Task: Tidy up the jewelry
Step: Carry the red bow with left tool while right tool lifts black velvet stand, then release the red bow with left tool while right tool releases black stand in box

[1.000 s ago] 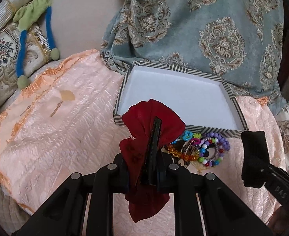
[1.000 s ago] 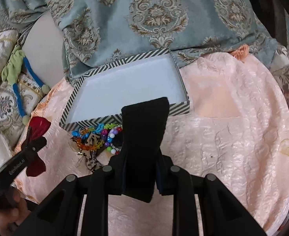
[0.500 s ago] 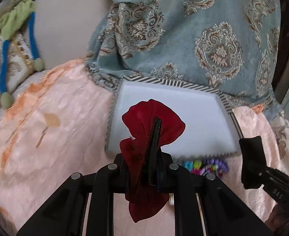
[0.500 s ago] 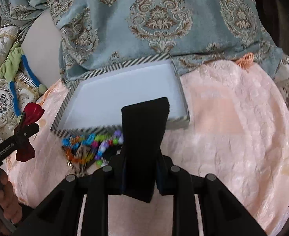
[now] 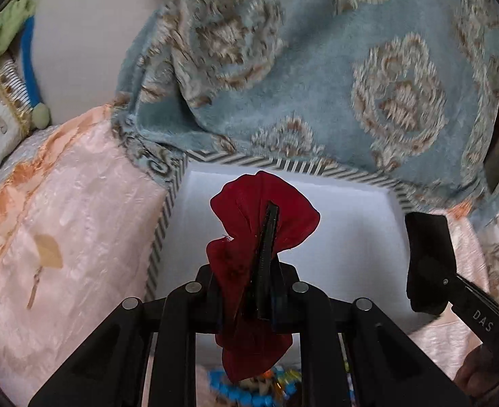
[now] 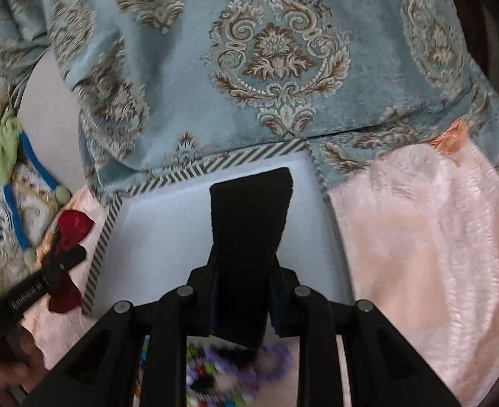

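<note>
Carrying step, judged near placement. Left gripper [image 5: 266,237] clamped tight on a red fabric bow [image 5: 259,217], poised over the left part of the white box [image 5: 351,244]. Right gripper [image 6: 249,224] pinched narrow on a black velvet piece [image 6: 249,210], poised over the box's right half. Next move, judged: lower each item onto the box floor, then release. Striped rim [image 6: 103,237] bounding the floor on all visible sides; blue patterned blanket [image 6: 269,51] overhanging the far edge. Beaded bracelets [image 6: 235,369] heaped just before the near rim. Bare floor across the box.
</note>
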A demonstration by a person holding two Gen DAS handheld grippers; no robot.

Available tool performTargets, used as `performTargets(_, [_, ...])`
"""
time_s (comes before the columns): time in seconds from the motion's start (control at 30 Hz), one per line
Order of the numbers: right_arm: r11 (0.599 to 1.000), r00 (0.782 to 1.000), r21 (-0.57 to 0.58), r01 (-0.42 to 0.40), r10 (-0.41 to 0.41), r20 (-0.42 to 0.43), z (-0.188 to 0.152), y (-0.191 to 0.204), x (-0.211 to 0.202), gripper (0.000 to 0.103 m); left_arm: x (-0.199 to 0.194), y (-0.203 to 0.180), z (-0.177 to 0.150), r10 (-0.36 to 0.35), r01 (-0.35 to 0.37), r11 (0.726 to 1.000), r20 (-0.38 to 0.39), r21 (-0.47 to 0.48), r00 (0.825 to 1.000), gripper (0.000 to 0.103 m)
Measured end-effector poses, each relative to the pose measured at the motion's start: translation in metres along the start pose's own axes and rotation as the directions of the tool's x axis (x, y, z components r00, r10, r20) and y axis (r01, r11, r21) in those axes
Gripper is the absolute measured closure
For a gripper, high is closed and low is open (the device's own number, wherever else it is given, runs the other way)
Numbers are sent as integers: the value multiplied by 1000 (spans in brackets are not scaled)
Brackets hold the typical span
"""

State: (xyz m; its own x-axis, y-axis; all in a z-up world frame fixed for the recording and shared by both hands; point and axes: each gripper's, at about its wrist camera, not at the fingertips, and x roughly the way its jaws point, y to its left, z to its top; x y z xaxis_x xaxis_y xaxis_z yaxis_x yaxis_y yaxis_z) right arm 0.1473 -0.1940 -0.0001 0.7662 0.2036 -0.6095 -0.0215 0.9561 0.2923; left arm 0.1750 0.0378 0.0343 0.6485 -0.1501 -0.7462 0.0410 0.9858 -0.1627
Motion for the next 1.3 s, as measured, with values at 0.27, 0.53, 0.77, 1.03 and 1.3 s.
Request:
performTargets(0.27, [996, 989, -84, 35, -46, -139, -15, -7, 58, 80, 53, -12, -22, 65, -57, 995, -113, 78, 991, 103])
performTargets(0.53, [995, 989, -93, 33, -46, -140, -17, -6, 57, 79, 51, -20, -26, 70, -58, 993, -110, 105, 992, 103])
performTargets(0.77, [996, 988, -86, 38, -50, -146, -17, -10, 60, 78, 53, -20, -26, 81, -69, 992, -113, 104, 990, 103])
performTargets(1.03, [995, 987, -87, 45, -58, -151, -18, -12, 62, 77, 56, -21, -26, 87, -75, 992, -113, 104, 990, 103])
performTargets(1.3, [996, 987, -83, 43, -56, -151, -19, -12, 62, 76, 56, -20, -27, 84, -72, 992, -114, 104, 990, 103])
